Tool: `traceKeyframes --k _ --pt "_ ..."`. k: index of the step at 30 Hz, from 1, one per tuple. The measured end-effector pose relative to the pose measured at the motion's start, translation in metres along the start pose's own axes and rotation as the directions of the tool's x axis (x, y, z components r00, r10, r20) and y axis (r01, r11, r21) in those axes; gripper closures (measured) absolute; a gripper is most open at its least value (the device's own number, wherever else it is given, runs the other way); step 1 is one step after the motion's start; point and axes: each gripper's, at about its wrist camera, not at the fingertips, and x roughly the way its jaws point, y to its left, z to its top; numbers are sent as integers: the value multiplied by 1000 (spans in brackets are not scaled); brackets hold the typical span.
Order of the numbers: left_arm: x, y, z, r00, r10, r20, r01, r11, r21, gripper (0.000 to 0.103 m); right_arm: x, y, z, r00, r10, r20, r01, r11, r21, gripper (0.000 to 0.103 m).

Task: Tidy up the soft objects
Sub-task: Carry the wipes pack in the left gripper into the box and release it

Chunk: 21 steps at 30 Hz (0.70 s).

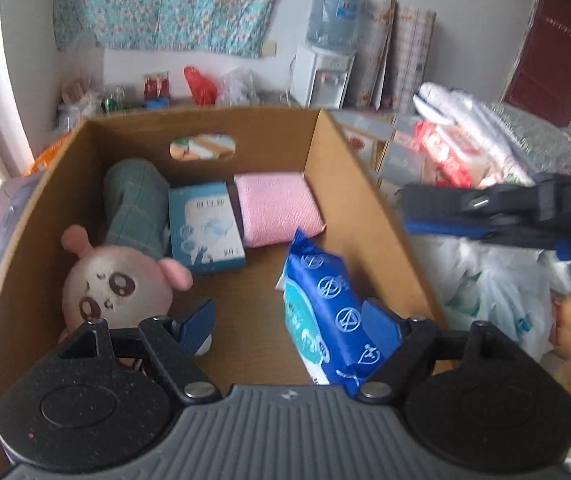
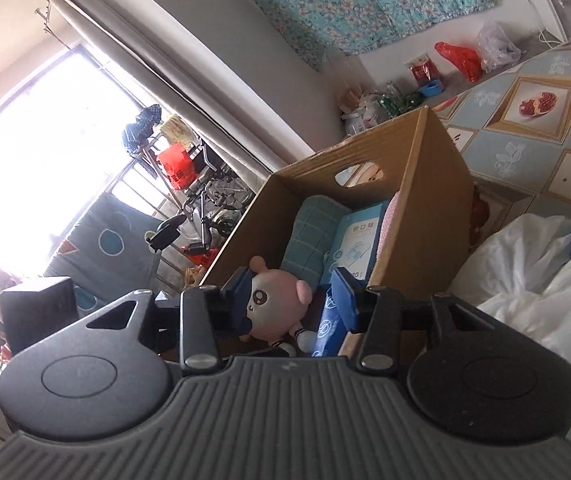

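An open cardboard box (image 1: 349, 184) (image 2: 425, 208) holds a green plaid pillow (image 1: 137, 208) (image 2: 309, 236), a blue carton (image 1: 205, 228) (image 2: 357, 240) and a pink cushion (image 1: 277, 208) (image 2: 389, 224). In front lie a round plush toy (image 1: 113, 284) (image 2: 273, 300) with pink ears and a blue wipes pack (image 1: 325, 300) (image 2: 327, 332), which leans toward the box's right wall. My left gripper (image 1: 289, 328) hovers over the box, open wide, with its right finger just beside the pack. My right gripper (image 1: 409, 210) (image 2: 291, 300) stands outside the box's right wall, open and empty. The plush only shows beyond its fingers.
A white plastic bag (image 1: 497, 292) and a heap of packaged goods (image 1: 465, 140) lie right of the box. A water dispenser (image 1: 325, 72) stands at the back wall. White bedding (image 2: 525, 280) and a patterned cloth (image 2: 525, 120) are at the right; a bright window is at the left.
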Motion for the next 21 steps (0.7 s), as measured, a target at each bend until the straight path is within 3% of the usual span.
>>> traceKeyframes --k 4,8,12,15,16,17,18,21 --pt "17 13 -5 995 -43 -87 37 997 -66 21 -31 -21 0 999 -8 36 8 1000 18 57" --pt "32 26 2 986 -110 -127 88 982 -166 21 -48 -40 -2 997 -18 69 14 999 51 54" --pt "43 23 8 979 -136 -150 108 978 -177 24 -53 -59 -4 996 -28 88 21 996 86 54" --pt "51 17 11 974 -154 -163 125 977 -174 36 -52 -70 -4 996 -26 89 16 993 113 53" --pt "53 16 12 974 -157 -165 128 976 -176 44 -52 -72 -4 996 -24 89 13 993 119 53" --pt "54 15 13 974 -156 -165 127 976 -178 58 -51 -73 -4 996 -23 88 12 992 122 53" --pt "55 13 14 974 -153 -164 124 976 -177 65 -51 -74 -5 996 -21 87 10 993 121 53" --pt "52 5 17 988 -62 -139 47 993 -109 67 -52 -77 -4 996 -19 90 8 993 118 52"
